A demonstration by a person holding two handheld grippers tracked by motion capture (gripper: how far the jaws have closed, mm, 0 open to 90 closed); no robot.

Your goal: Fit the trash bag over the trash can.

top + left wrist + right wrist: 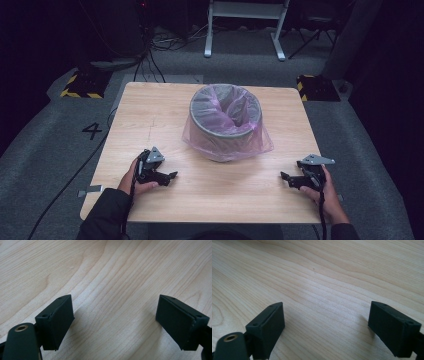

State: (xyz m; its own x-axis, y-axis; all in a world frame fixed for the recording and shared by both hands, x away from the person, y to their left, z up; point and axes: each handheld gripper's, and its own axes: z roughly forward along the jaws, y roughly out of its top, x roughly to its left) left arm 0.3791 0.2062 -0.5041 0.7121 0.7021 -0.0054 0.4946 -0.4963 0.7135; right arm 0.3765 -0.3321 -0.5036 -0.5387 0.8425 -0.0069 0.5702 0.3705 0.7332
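Jaws gape wide and empty on my left gripper (172,176) and right gripper (284,176), lower frame; bin (226,121) interior hidden by pink liner (200,134).

Your only obstacle is the grey round bin lined with a pink plastic bag (226,119), mid-desk toward the far edge; bare wooden desk (225,192) lies open along the near edge.

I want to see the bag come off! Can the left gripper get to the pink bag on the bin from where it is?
Probably yes. The left gripper is open and holds nothing, and bare table lies between it and the pink bag draped over the bin. Nothing seems to block the way.
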